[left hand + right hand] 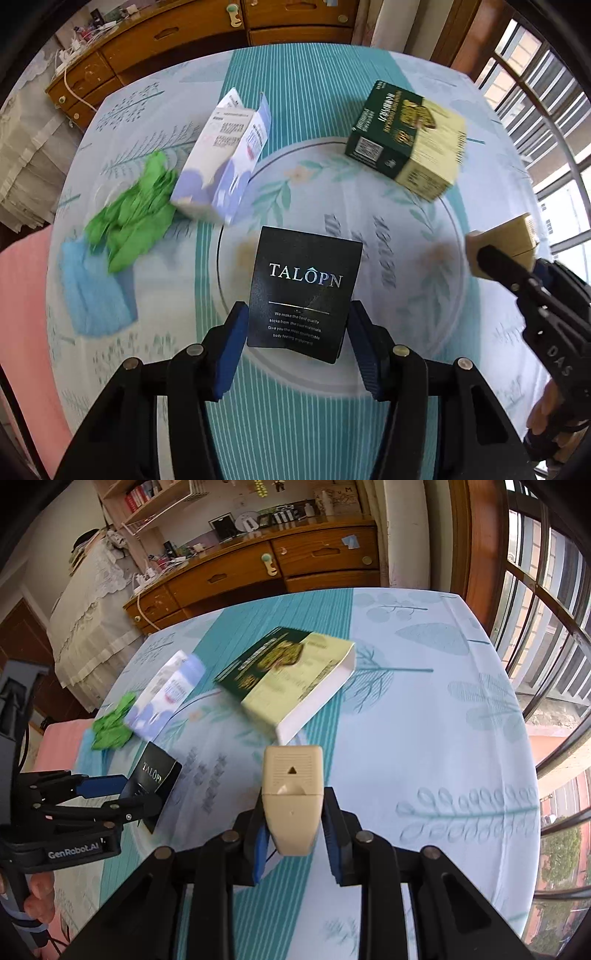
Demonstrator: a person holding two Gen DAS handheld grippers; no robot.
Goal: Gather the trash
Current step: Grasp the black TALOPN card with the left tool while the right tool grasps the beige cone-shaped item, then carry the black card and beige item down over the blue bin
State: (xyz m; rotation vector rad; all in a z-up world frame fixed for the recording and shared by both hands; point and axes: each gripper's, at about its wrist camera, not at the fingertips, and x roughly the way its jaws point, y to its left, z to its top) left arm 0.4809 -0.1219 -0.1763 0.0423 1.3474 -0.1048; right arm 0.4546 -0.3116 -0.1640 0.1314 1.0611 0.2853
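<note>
A black packet (303, 288) printed TALOPN sits between the blue pads (232, 343) of my left gripper (297, 310), which is shut on its two side edges. In the right wrist view the packet (155, 779) hangs tilted above the tablecloth in the left gripper (147, 794). My right gripper (293, 805) is shut on a small beige box (291, 797). From the left wrist view the beige box (506, 240) shows at the right gripper's (487, 254) tip. On the table lie a dark green and yellow box (406, 140), a white and purple carton (225, 158) and crumpled green paper (133, 214).
A light blue cloth-like piece (92, 295) lies beside the green paper near the table's left edge. The table (424, 720) wears a teal leaf-print cloth. A wooden dresser (258, 572) stands behind it, barred windows (546, 609) to the right, a pink surface (22, 314) at the left.
</note>
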